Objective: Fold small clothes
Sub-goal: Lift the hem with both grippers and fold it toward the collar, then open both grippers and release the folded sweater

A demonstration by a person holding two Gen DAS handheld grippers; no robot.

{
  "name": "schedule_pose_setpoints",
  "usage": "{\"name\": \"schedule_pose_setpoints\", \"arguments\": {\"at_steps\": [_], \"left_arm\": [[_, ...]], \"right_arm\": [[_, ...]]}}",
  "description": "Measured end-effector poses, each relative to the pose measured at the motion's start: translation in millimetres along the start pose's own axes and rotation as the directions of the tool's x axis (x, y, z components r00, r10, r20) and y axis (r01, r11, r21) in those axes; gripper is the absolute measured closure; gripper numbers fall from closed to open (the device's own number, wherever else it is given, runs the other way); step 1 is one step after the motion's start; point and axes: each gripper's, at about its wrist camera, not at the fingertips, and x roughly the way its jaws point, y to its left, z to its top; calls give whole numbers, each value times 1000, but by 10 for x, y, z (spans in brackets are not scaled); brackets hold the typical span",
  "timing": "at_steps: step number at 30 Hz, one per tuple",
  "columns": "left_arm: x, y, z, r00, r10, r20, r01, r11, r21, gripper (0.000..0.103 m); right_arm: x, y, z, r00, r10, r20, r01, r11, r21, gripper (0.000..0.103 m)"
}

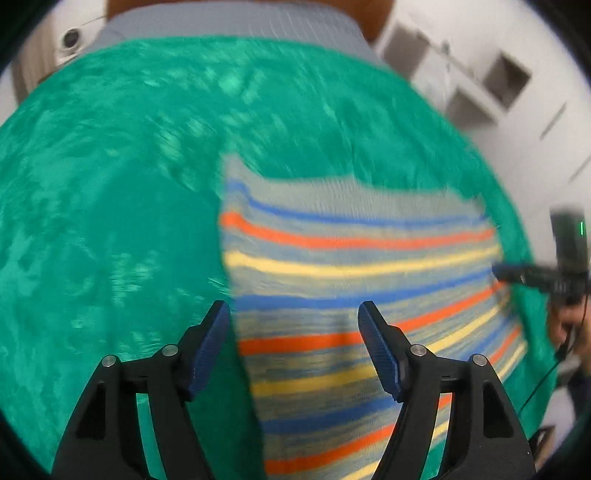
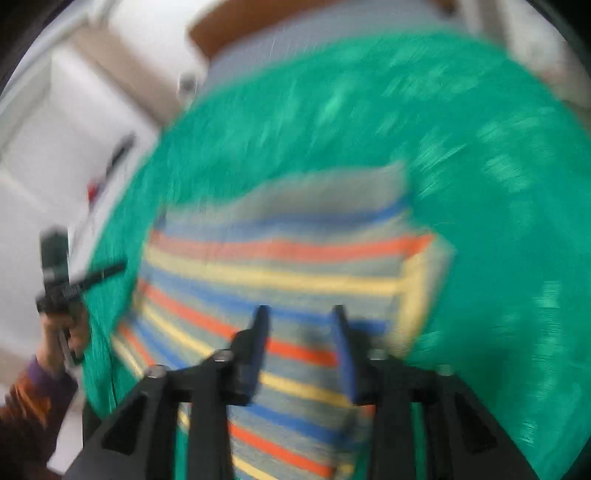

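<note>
A small garment [image 1: 332, 258] with grey, blue, orange and yellow stripes lies spread on a green cloth [image 1: 110, 184]. My left gripper [image 1: 293, 314] is open above the garment's left edge and holds nothing. The right gripper's finger [image 1: 517, 273] reaches the garment's right edge in this view. In the blurred right wrist view the garment [image 2: 277, 266] lies under my right gripper [image 2: 299, 317], which is open with nothing between its fingers. The left gripper [image 2: 103, 273] shows at the garment's left edge, held by a hand [image 2: 62, 332].
The green cloth [image 2: 480, 221] covers a round table. A grey surface [image 1: 229, 22] lies beyond its far edge. White shelving [image 1: 480, 74] stands to the right, and white furniture [image 2: 74, 147] to the left in the right wrist view.
</note>
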Motion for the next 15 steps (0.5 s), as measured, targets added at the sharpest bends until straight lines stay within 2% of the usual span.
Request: {"name": "schedule_pose_setpoints", "arguments": {"at_steps": [1, 2, 4, 5, 7, 9, 11, 15], "left_arm": [[69, -57, 17, 1000, 19, -6, -19, 1000, 2, 29], [73, -80, 8, 1000, 23, 0, -23, 1000, -12, 29], [-1, -32, 1, 1000, 10, 20, -8, 997, -76, 29], [-90, 18, -40, 999, -18, 33, 21, 994, -103, 29], [-236, 57, -155, 998, -38, 45, 42, 995, -96, 23], [-390, 88, -345, 998, -10, 64, 14, 998, -57, 18], [-472, 94, -585, 998, 19, 66, -17, 999, -27, 18], [-451, 143, -962, 998, 53, 34, -51, 997, -50, 18]], "right_arm": [[110, 17, 81, 1000, -27, 7, 27, 1000, 0, 61], [171, 12, 184, 996, -67, 61, 66, 998, 14, 61], [65, -51, 294, 966, -174, 190, 160, 983, 85, 60], [-68, -124, 293, 952, -185, 242, 154, 978, 142, 60], [-392, -282, 143, 946, -111, 305, 47, 977, 210, 59], [-567, -317, -52, 960, -74, 269, 23, 982, 188, 57], [-673, -298, -360, 983, -56, 177, 30, 989, 143, 57], [-649, -308, -1007, 999, -9, 32, 4, 989, 149, 57]]}}
